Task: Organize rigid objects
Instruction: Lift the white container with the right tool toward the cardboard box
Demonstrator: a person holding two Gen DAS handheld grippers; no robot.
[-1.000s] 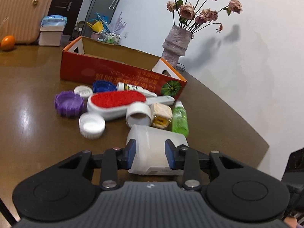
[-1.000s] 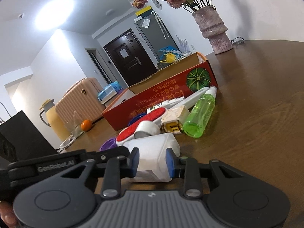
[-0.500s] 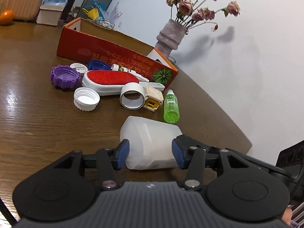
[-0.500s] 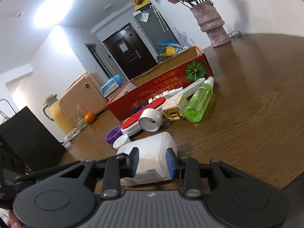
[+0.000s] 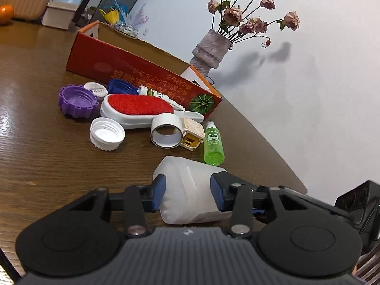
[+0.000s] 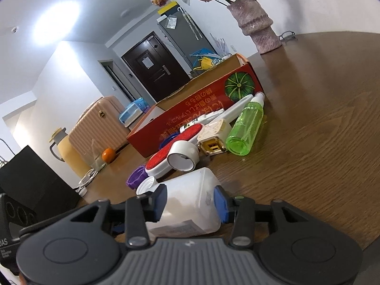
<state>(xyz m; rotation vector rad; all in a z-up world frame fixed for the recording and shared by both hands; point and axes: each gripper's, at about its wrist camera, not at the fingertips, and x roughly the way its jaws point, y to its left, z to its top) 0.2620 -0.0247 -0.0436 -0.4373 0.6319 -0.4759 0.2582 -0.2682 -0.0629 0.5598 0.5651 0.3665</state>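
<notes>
Between the blue pads of the left gripper [image 5: 187,193] sat a white translucent plastic jug [image 5: 190,187], lying on its side on the brown wooden table [image 5: 47,161], and both pads were pressed against its flanks, so that claw was pinching it. Its jaws had just been closing back in on the jug.

Same jug from the other end: the right gripper [image 6: 190,201] had it [image 6: 190,204] between its pads too, but its jaws had just been opening, and I honestly couldn't tell if they were gripping or only brushing it. Both claws pointed a bit downward along the tabletop.

Past the jug was the pile: green spray bottle [image 5: 213,146], beige USB charger [image 5: 192,135], white tape roll [image 5: 166,130], white lint brush with a red pad [image 5: 140,108], white screw cap [image 5: 106,135], purple lid [image 5: 78,99], blue lid [image 5: 121,86] and a small tube [image 5: 154,93].

Behind them stood the orange cardboard box [image 5: 133,76], open on top; neither view looked down into it, so contents unknown.

Only the left view showed the wall behind the vase of dried roses [image 5: 211,49]. Only the right one showed the dark door [image 6: 152,71], fridge [image 6: 182,33], pink suitcase [image 6: 97,128] and yellow jug [image 6: 64,152].
</notes>
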